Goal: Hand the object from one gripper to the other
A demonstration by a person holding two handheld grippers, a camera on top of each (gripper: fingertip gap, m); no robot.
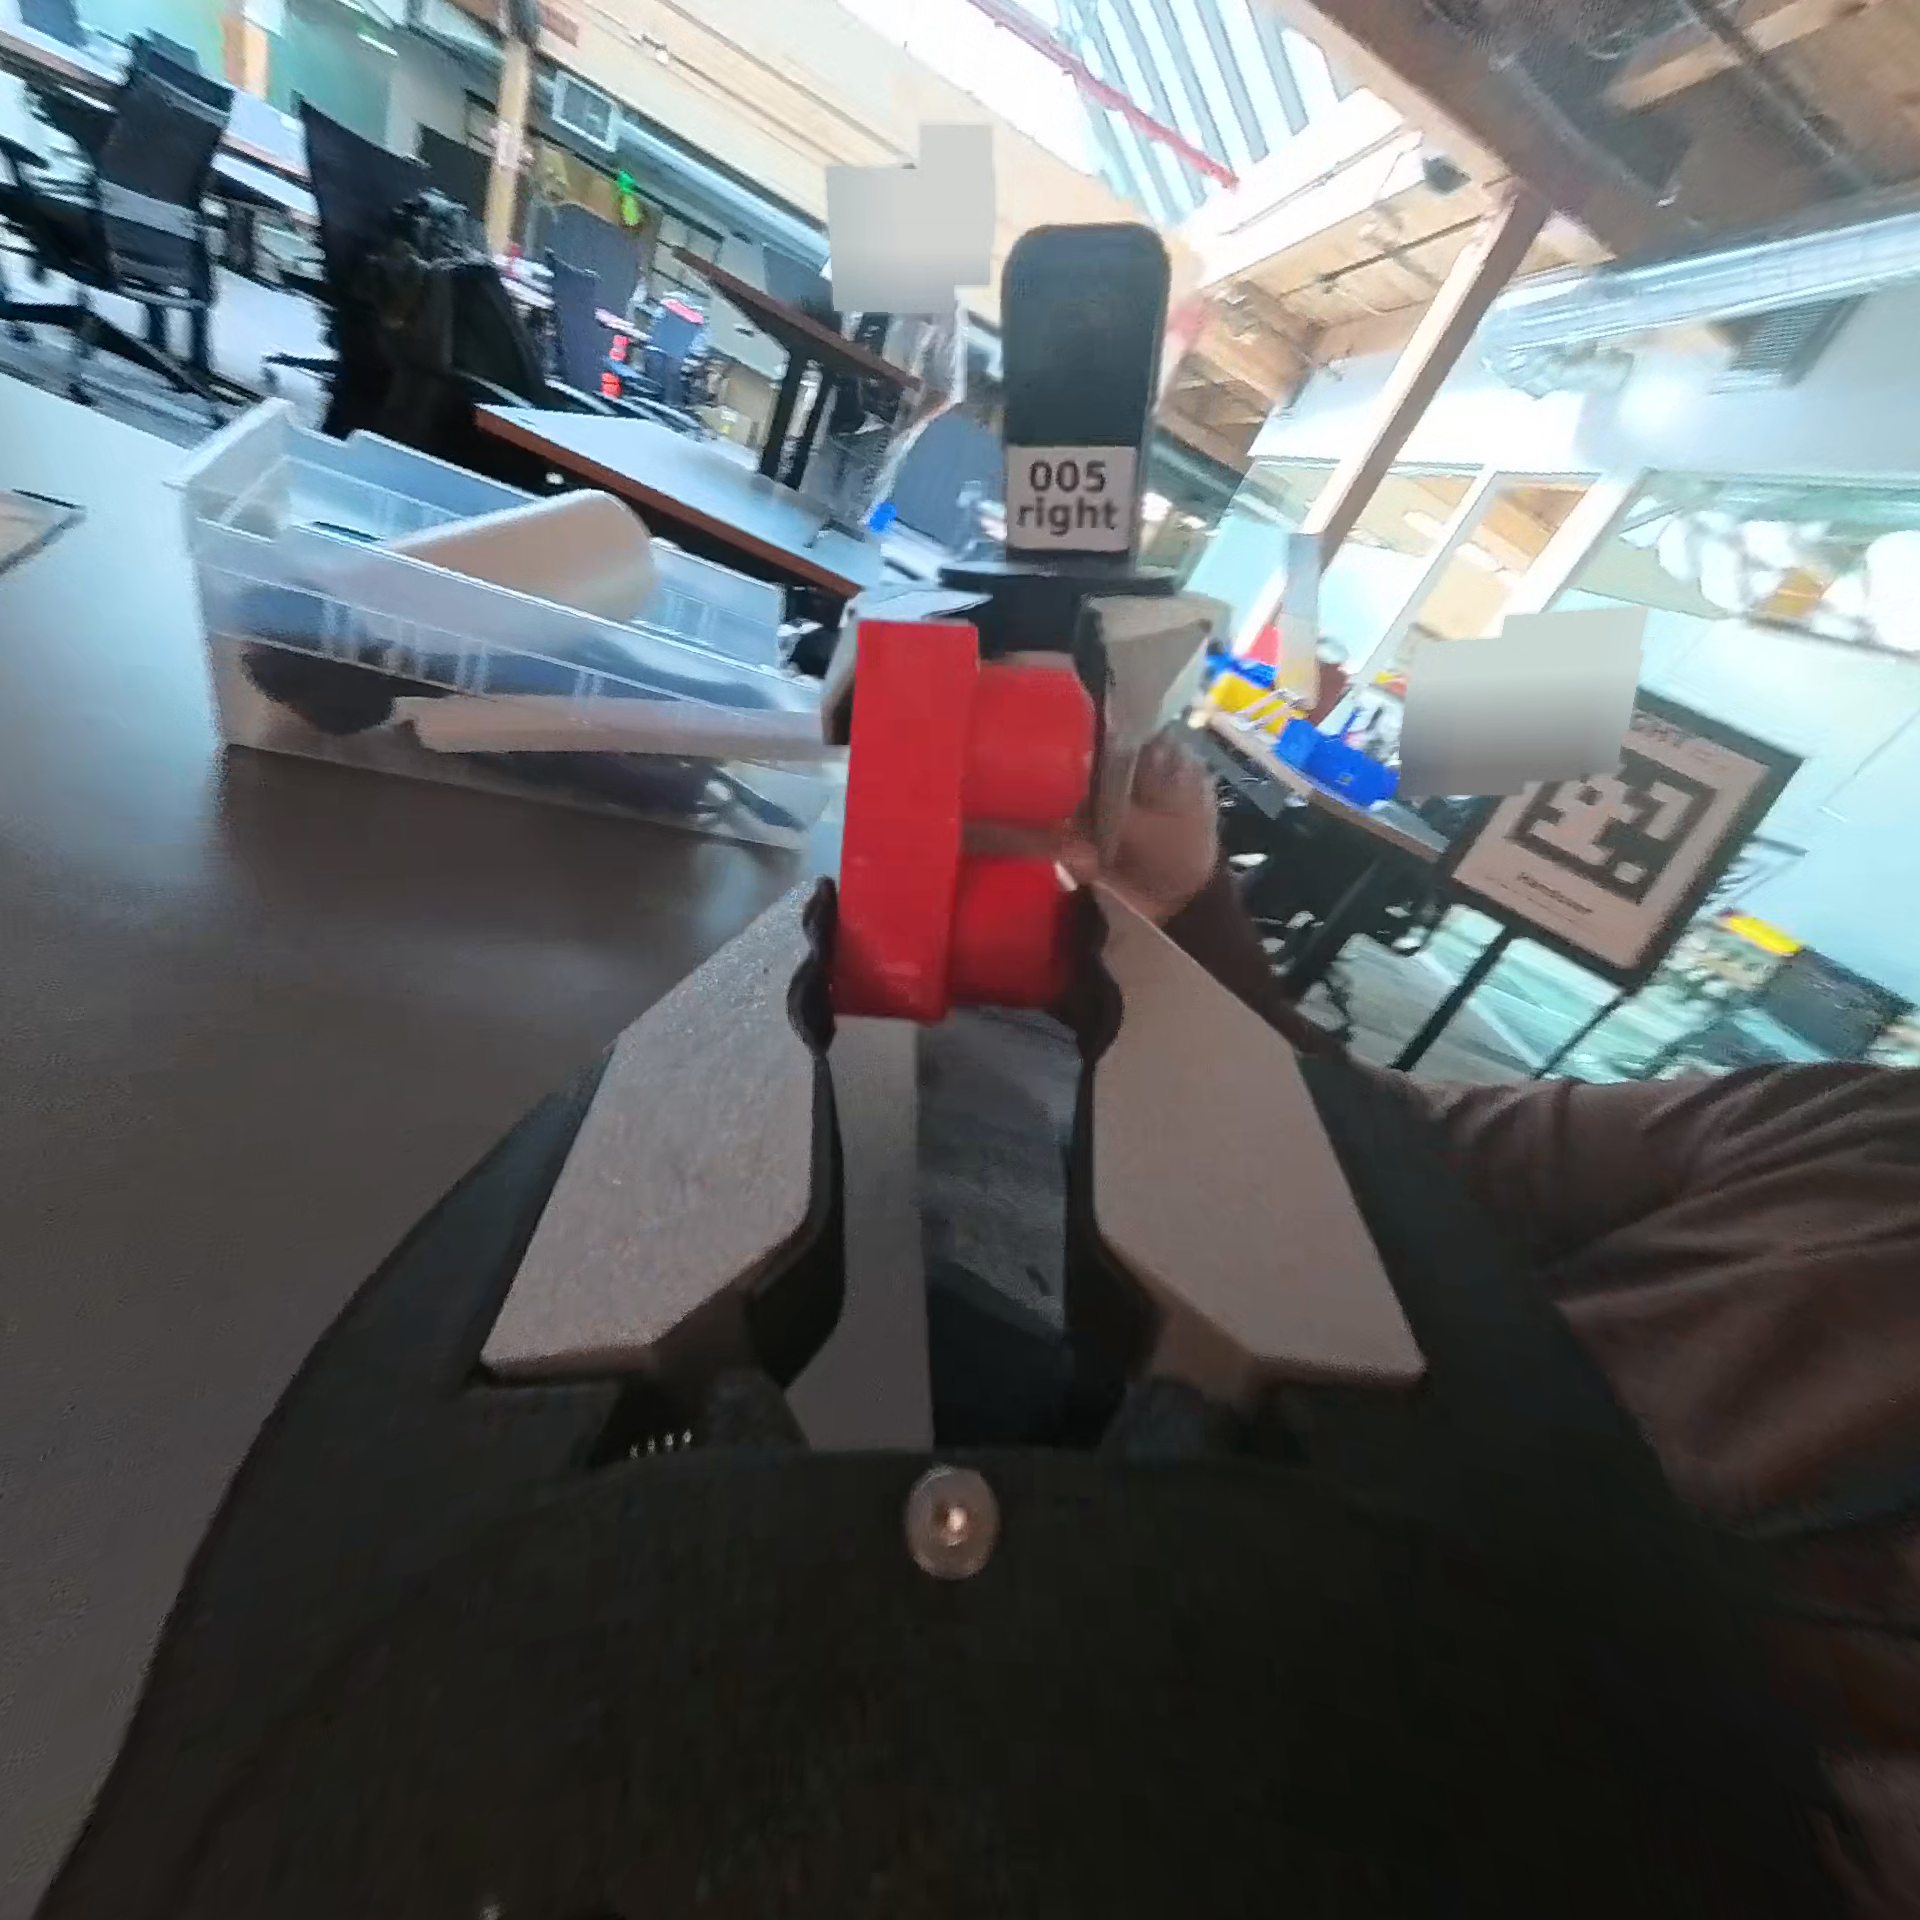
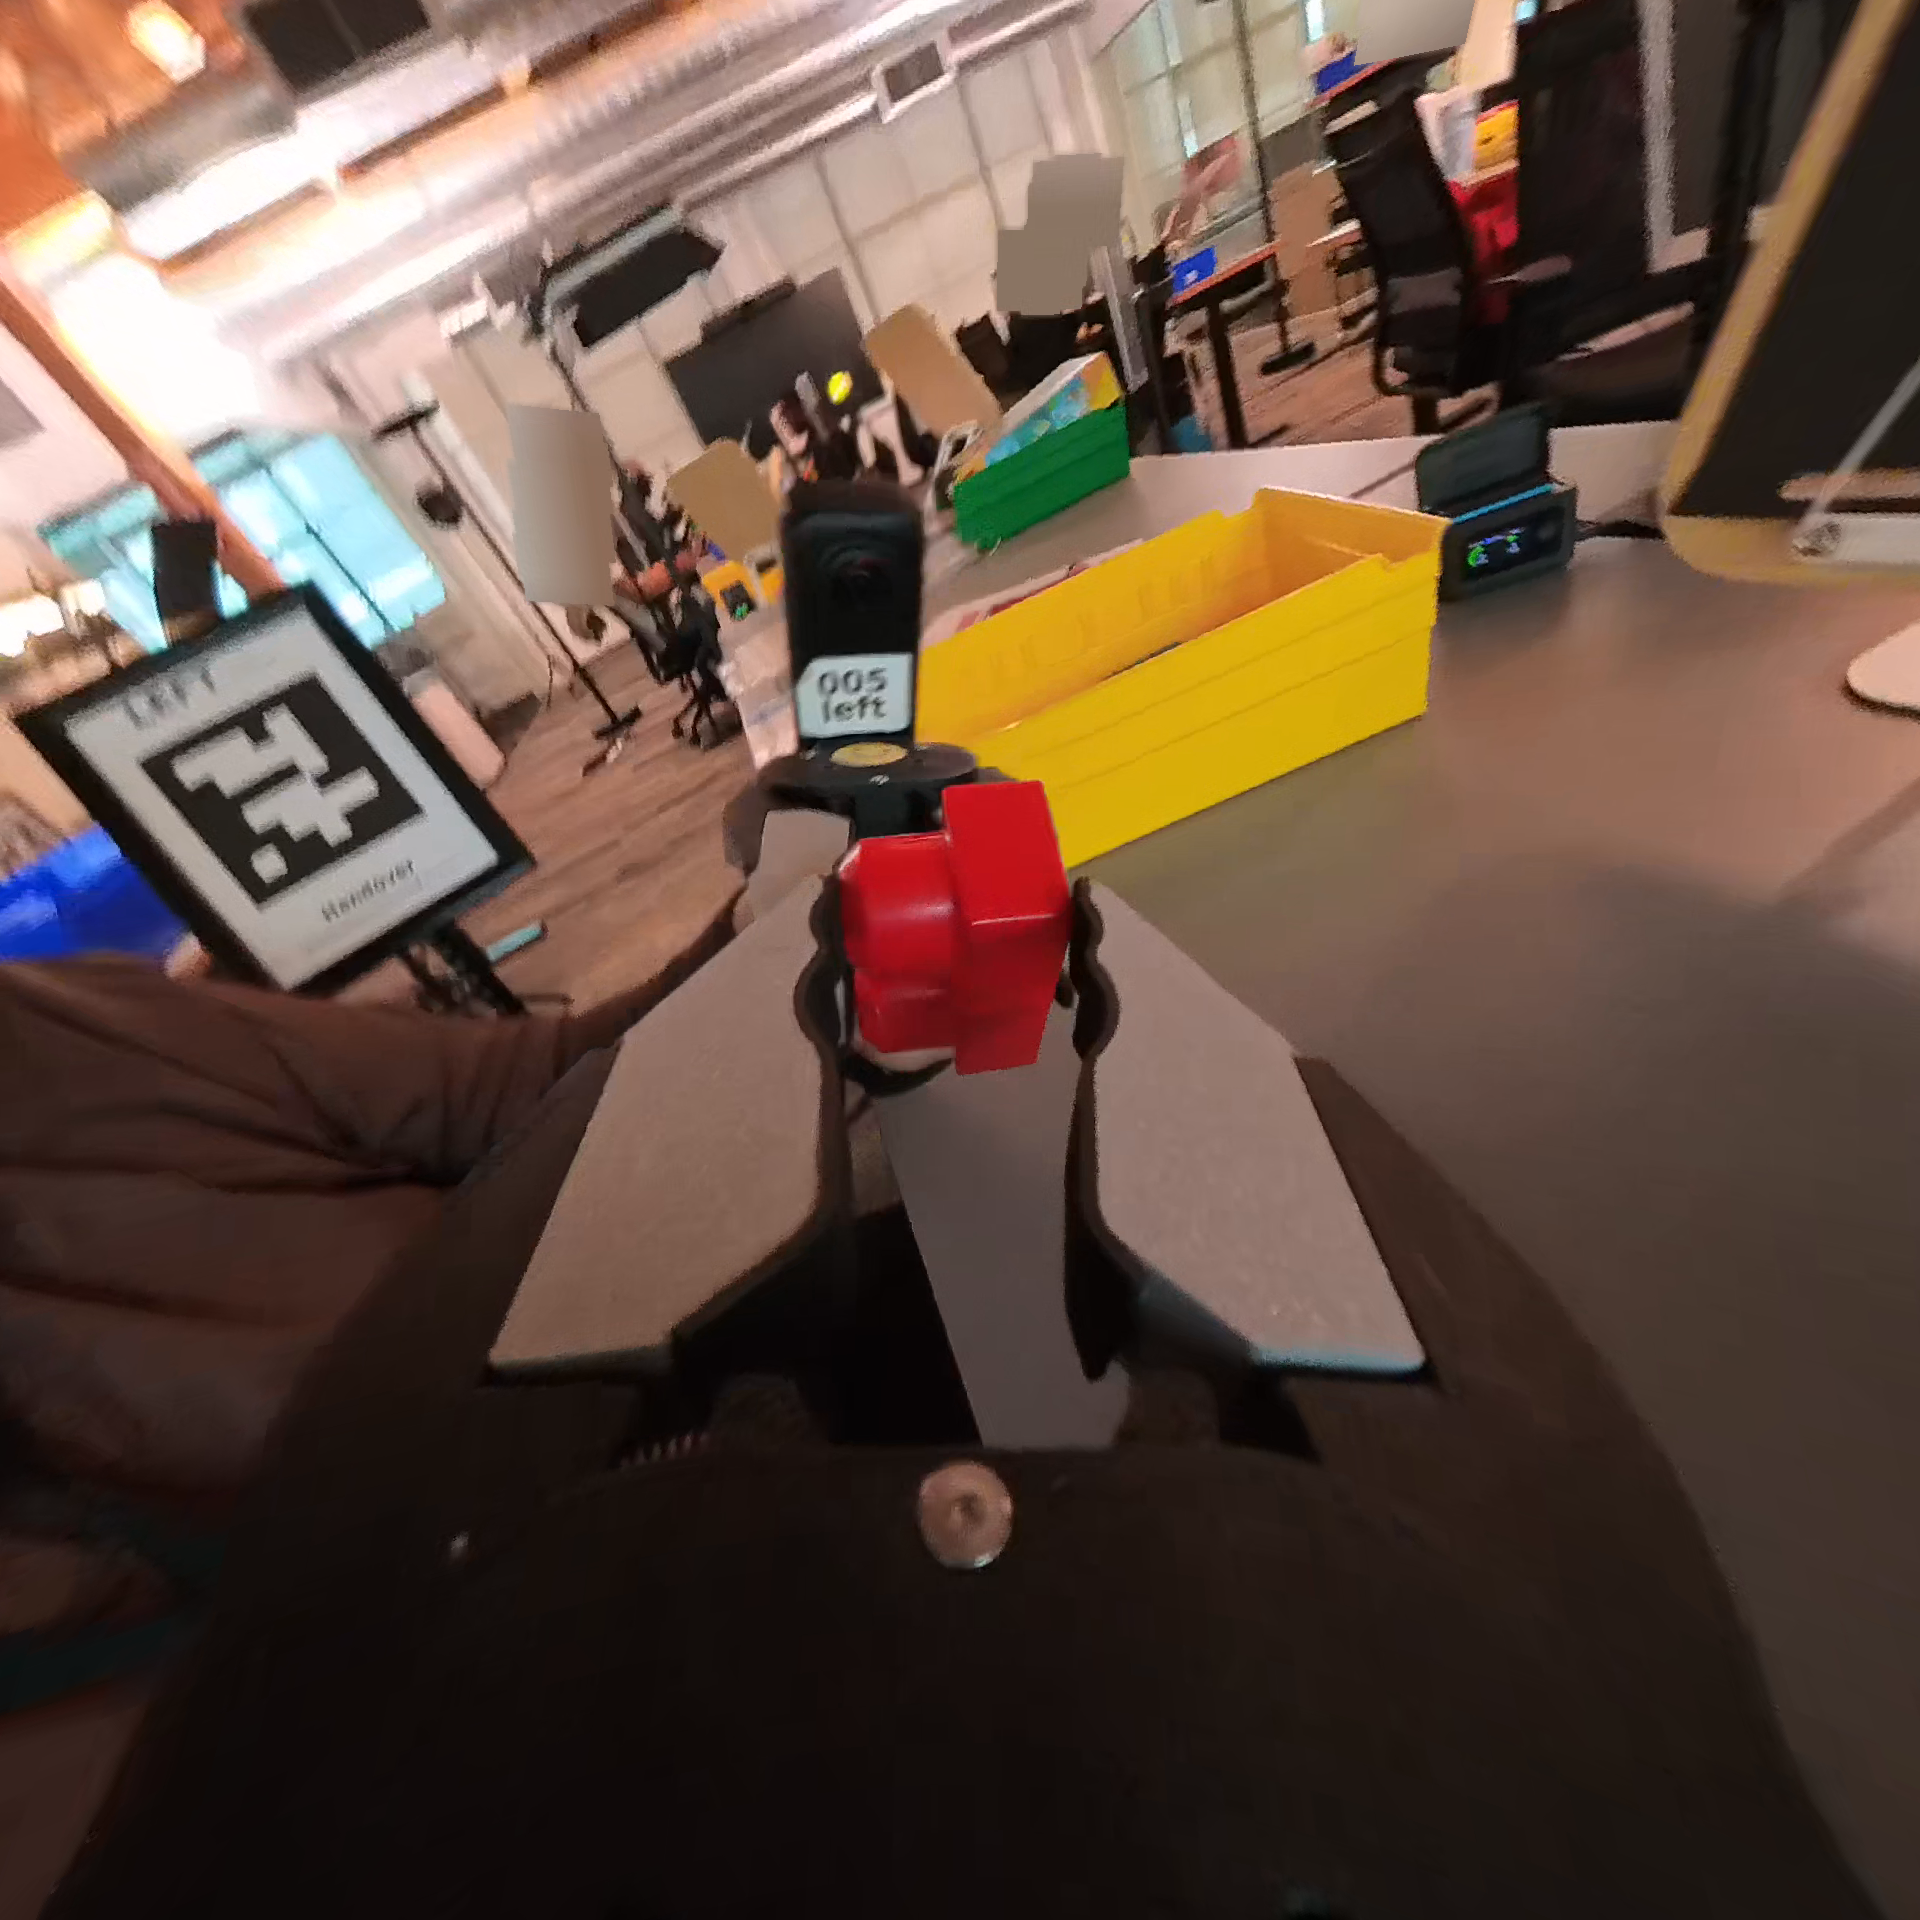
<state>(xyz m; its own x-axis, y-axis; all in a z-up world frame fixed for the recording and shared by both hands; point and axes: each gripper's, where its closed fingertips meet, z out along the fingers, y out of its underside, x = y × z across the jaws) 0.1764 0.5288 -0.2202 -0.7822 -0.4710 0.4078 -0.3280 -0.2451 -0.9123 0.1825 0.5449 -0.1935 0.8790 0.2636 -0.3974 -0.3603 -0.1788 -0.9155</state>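
Dead centre of the left wrist view sits the red block, a chunky plastic piece made of a flat slab with two rounded studs on its side, held up in the air above the dark surface. The left hand-held gripper pinches its lower end, the dark wavy pads pressed against the slab on one side and the lower stud on the other. Facing it from the top of the frame, the right hand-held gripper has its grey fingers on both flanks of the block's upper end. In the right wrist view the same block sits between the right hand-held gripper's pads, and they look closed onto it; the left one comes in from behind, so both appear to grip at once. My read is that this is the shared-grip moment of the handover. The block looks rigid, light and smooth, so it should not deform, but glossy plastic can slip or twist. The flat slab face and the stud ends make the best holds, one unit at each end. A clear bin rests at the left of that frame, a yellow tray at the right of the other.
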